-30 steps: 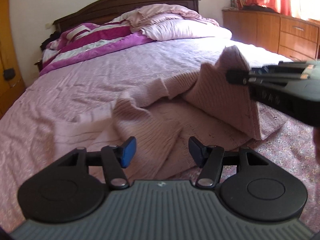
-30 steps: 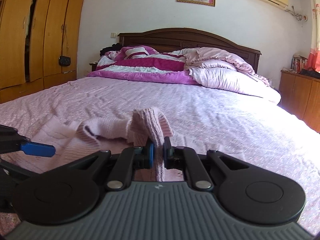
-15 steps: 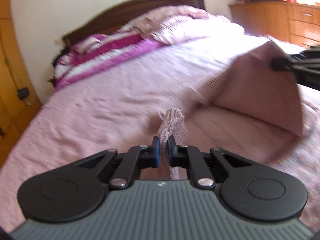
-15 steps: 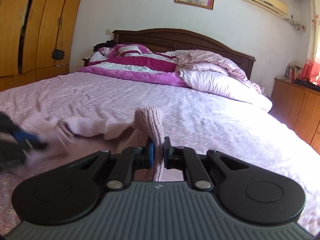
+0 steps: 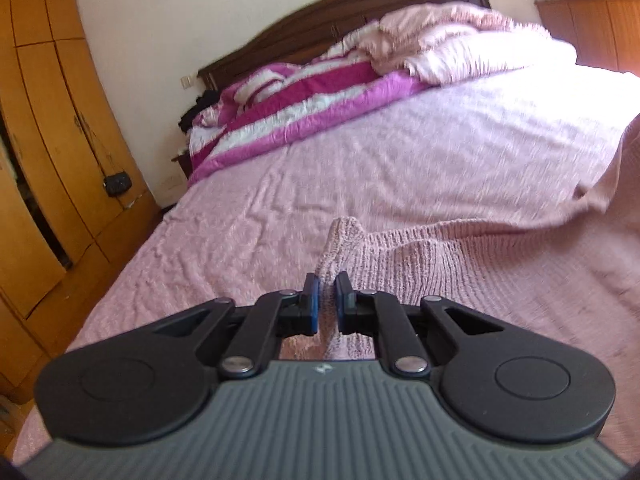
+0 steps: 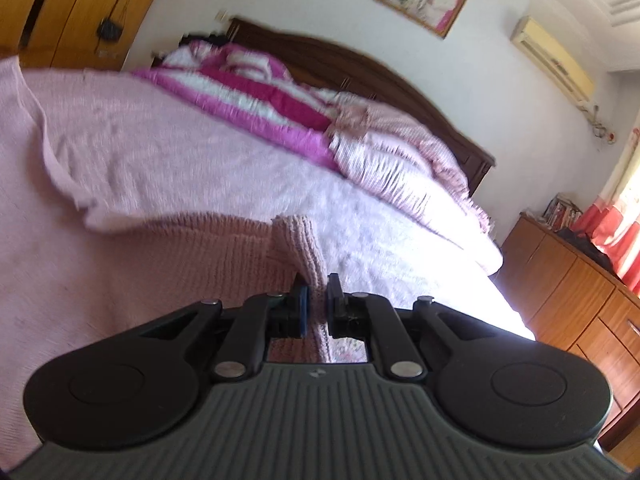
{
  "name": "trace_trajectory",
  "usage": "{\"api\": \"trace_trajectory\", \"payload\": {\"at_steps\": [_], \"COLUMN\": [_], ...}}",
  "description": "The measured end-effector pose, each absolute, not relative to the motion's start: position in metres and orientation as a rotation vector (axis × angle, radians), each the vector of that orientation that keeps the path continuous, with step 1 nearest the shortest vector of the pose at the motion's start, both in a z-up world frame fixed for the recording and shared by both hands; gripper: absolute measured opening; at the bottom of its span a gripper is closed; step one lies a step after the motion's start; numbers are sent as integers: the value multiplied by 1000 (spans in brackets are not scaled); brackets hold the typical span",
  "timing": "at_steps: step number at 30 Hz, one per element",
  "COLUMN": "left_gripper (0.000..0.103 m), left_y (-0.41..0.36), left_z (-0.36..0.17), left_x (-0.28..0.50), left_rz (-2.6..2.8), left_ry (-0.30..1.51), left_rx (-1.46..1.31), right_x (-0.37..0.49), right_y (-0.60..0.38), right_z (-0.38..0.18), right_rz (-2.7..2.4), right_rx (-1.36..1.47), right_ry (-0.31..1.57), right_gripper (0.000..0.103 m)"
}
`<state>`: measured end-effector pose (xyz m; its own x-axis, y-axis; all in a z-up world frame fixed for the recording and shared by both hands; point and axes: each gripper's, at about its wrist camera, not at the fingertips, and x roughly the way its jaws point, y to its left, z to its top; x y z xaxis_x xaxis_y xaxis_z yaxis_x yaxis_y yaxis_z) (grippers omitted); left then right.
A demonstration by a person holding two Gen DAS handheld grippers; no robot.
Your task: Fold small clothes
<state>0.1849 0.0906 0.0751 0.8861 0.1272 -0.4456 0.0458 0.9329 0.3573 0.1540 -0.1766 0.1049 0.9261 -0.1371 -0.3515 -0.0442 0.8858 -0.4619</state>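
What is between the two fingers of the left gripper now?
A pinched fold of the pink knitted sweater sits between the fingers of the left gripper; the left wrist view shows it.

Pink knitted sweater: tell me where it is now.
The pink knitted sweater hangs stretched over the pink bedspread, pinched by the left gripper and right gripper.

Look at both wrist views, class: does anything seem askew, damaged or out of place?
Nothing looks damaged or spilled. The pink knit sweater hangs stretched between the left gripper and the right gripper, as expected mid-fold. Only the quilts lie rumpled by the headboard.
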Motion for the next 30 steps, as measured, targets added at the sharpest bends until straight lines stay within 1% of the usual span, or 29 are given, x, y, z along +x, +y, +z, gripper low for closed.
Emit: {"api": "trace_trajectory", "payload": {"at_steps": [5,8,9,11,13,14,15,17,24,30], "left_gripper": [13,14,14,15,21,29,41,53,54,54], "left_y": [99,107,110,114,117,120,122,127,134,136], "left_z": [40,32,32,35,39,42,45,50,62,58], "left_x": [203,206,206,205,205,204,204,203,182,151], "left_rz": [61,65,61,50,46,48,57,84,64,30], "left_ry": [589,620,626,626,628,628,625,615,638,675], "left_rx": [362,331,320,304,280,263,247,220,184,138], "right_x": [200,220,224,230,235,236,237,234,183,129], "right_y": [-183,-188,-189,-193,-201,-207,-213,-228,-259,-268], "right_z": [73,58,54,52,56,60,64,74,101,94], "right_rz": [-21,-8,-11,-5,-14,-24,-38,-74,0,151], "right_rx": [-530,-528,-532,-507,-441,-396,-348,-244,44,271], "right_ry": [499,563,573,593,604,607,607,604,591,628], "right_gripper": [9,10,11,17,31,36,42,47,48,48]}}
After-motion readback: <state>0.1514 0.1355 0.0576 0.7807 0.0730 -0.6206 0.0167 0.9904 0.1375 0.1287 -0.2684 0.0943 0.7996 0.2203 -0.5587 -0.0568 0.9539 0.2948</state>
